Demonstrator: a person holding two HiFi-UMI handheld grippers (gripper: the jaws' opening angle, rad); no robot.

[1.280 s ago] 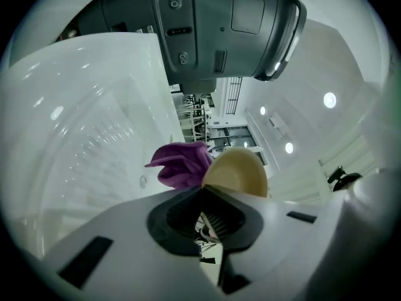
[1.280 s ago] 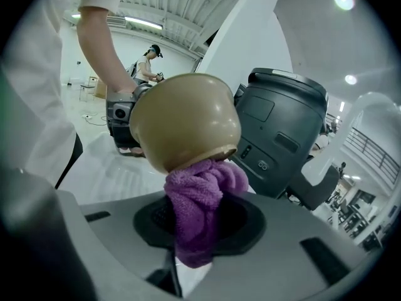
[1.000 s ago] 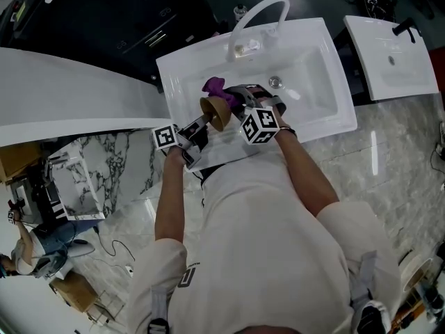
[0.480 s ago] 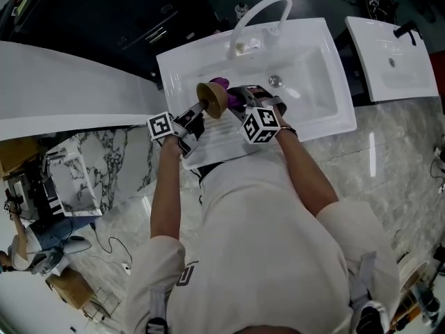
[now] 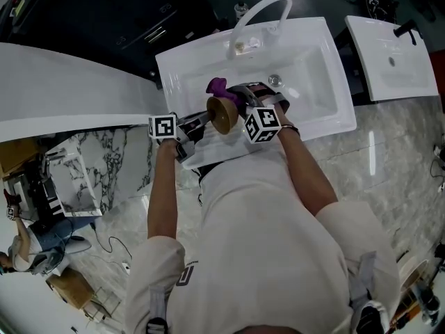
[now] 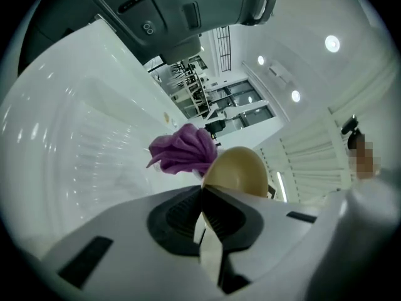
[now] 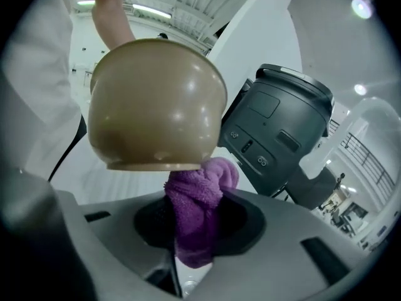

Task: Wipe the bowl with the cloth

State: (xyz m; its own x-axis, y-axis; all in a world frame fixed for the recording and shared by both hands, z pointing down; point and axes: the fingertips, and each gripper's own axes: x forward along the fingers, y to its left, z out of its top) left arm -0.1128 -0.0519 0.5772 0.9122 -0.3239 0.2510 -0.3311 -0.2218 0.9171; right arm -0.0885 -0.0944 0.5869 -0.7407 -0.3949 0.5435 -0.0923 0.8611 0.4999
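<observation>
My left hand-held gripper (image 6: 203, 196) is clamped on the bowl (image 6: 237, 171); the pinched edge is hidden behind the jaws. My right hand-held gripper (image 7: 191, 231) is closed on the purple cloth (image 7: 197, 199), its tail lost between them. The bowl hangs over the sink (image 5: 306, 68), mid-frame in the head view. In the right gripper view its mouth faces the frame's bottom, inside unseen, cloth touching the rim.
</observation>
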